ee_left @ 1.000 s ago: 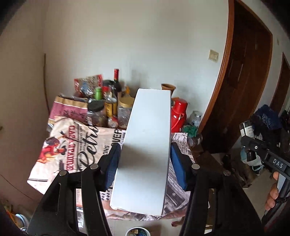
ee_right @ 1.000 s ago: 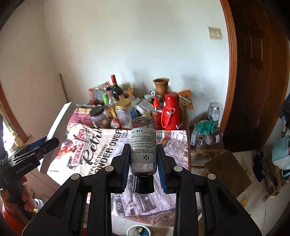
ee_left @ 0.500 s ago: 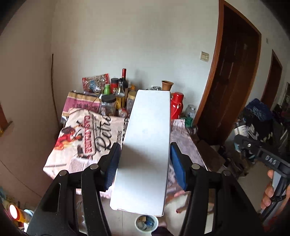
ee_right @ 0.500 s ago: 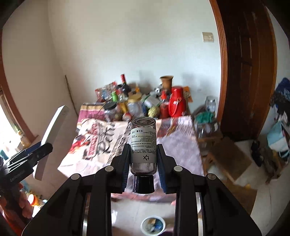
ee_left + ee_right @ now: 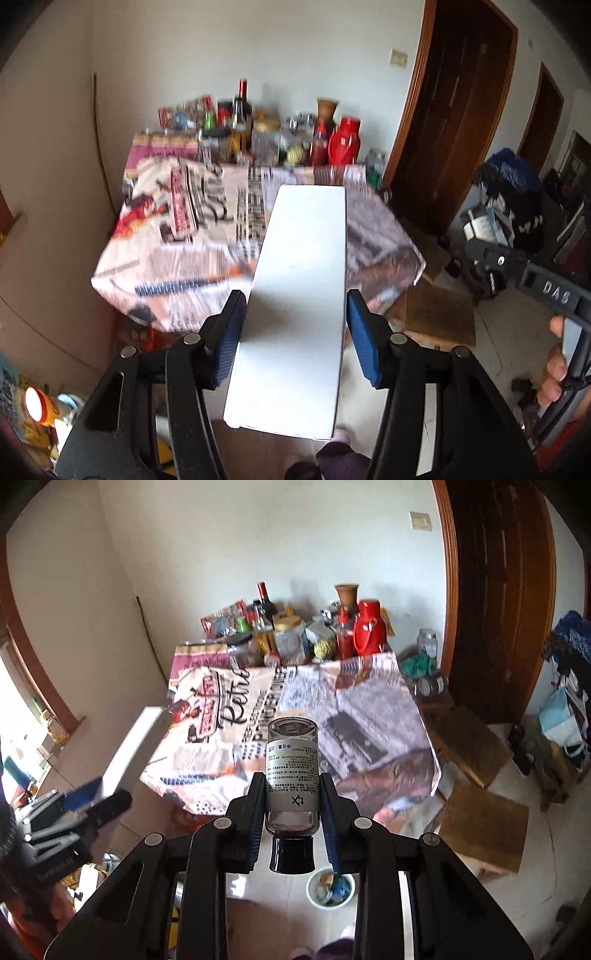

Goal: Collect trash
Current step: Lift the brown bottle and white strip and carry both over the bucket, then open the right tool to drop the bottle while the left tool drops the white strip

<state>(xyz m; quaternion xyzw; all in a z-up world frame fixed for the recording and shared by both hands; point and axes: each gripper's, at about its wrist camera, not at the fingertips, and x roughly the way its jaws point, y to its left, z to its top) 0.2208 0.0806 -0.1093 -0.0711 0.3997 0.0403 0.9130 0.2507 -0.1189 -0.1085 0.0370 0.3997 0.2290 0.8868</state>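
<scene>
**Two pieces of trash in hand, one bin below**

We have the left tongs (image 5: 293, 328) clenched on a long white box (image 5: 295, 306), which fills the middle of the left wrist view and juts forward over the near edge of the table (image 5: 177, 258). The right tongs (image 5: 291, 808) are clenched on a small glass bottle (image 5: 292, 771), held cap-down with its black cap toward the lower middle of the frame. Beneath that cap, at the bottom centre of the right wrist view, sits a small round bin (image 5: 330, 886) on the floor, already holding some scraps.

The step in hand, as we judge it, is carrying both items to that bin. To do it well we would bring each item right over the opening before letting go, one at a time. The box looks longer than the bin is wide, so we would tip it end-first; otherwise it may bridge the rim and fall aside. The bottle is glass, so we would lower it close rather than drop it from height.

Counted: two tongs, one white box, one held bottle, one bin. On the far side of the table stands a crowd of jars and bottles, too blurred to count.
</scene>
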